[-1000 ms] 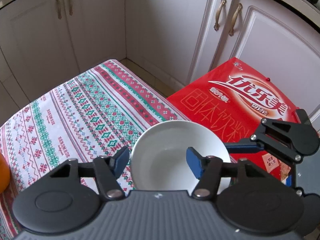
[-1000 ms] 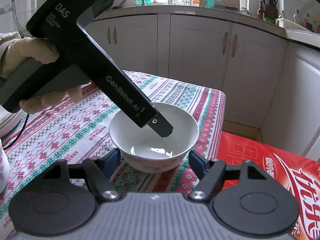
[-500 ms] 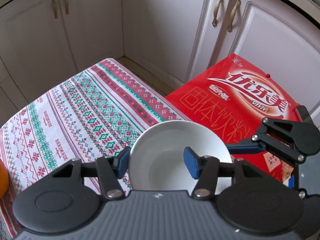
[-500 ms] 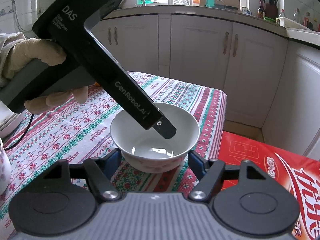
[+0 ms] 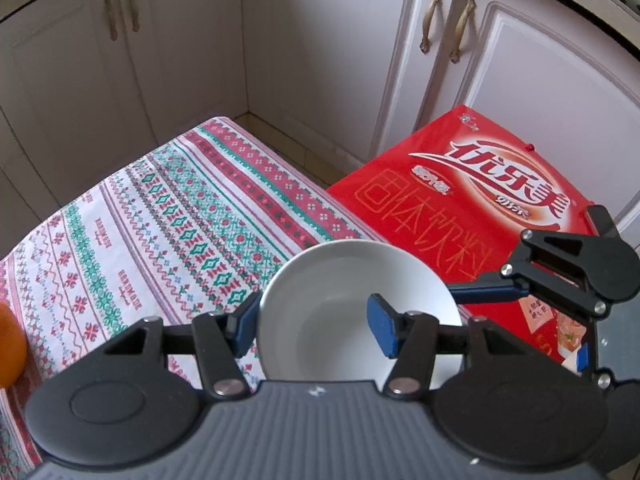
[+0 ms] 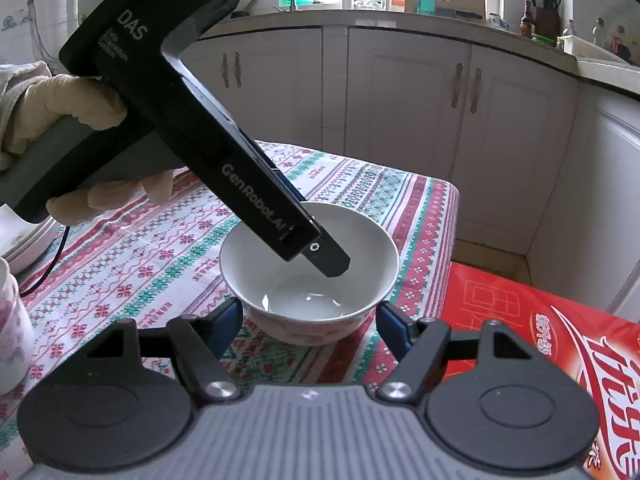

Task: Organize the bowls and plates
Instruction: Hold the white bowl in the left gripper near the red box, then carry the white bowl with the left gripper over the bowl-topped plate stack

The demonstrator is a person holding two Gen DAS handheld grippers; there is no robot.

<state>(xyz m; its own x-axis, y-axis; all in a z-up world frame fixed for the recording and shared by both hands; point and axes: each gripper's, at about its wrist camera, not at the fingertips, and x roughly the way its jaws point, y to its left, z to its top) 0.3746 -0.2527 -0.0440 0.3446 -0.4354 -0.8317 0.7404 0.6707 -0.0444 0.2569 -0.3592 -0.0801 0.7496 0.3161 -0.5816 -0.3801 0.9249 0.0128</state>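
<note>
My left gripper point(image 5: 312, 326) stands open astride the rim of the white bowl point(image 5: 332, 276), one pad outside the wall and one inside, while my right gripper point(image 6: 308, 322) waits open just short of it. The bowl sits near the worktop point(image 5: 160, 220) edge, with the red carton point(image 5: 460, 200) at its 3 o'clock. I judge that an uneven pinch on the glazed wall could tip it or slide it off that edge. Count: one bowl, two grippers, one carton, one orange point(image 5: 10, 344) at 9 o'clock.
</note>
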